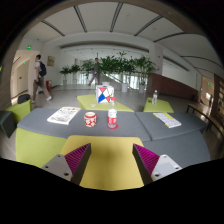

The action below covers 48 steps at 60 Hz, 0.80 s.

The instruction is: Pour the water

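Observation:
A red cup (90, 119) with a light band stands on the grey table (60, 128), well beyond my fingers. Next to it on the right stands a small bottle (112, 118) with a red label and a white cap. My gripper (112, 158) is open and empty, its two magenta pads (76, 156) spread wide over a yellow part of the table (112, 160). Nothing is between the fingers. The cup and bottle are far ahead, slightly left of the midline.
A red, white and blue box (104, 96) stands behind the cup. Papers (63, 114) lie at the left and more (166, 119) at the right. A clear bottle (154, 97) stands far right. People (41, 78) walk in the hall behind, before green plants (120, 66).

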Each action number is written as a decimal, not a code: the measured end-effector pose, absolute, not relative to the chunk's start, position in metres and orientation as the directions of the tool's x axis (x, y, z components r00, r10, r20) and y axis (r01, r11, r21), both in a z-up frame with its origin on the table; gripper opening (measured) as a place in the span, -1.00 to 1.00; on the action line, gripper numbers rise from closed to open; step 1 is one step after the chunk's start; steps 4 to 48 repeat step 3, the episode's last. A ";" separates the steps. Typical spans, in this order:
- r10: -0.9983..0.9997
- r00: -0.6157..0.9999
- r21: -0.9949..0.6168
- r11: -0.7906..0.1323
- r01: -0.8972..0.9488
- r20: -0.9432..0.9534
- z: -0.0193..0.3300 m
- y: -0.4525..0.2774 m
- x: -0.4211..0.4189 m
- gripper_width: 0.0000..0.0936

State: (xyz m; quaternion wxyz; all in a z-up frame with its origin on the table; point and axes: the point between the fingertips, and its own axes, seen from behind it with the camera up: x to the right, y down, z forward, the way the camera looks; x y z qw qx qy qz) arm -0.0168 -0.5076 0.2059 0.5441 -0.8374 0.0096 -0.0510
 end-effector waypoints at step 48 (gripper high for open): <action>-0.075 0.994 -0.912 -0.409 0.041 0.078 0.207 -0.511 -0.016 0.83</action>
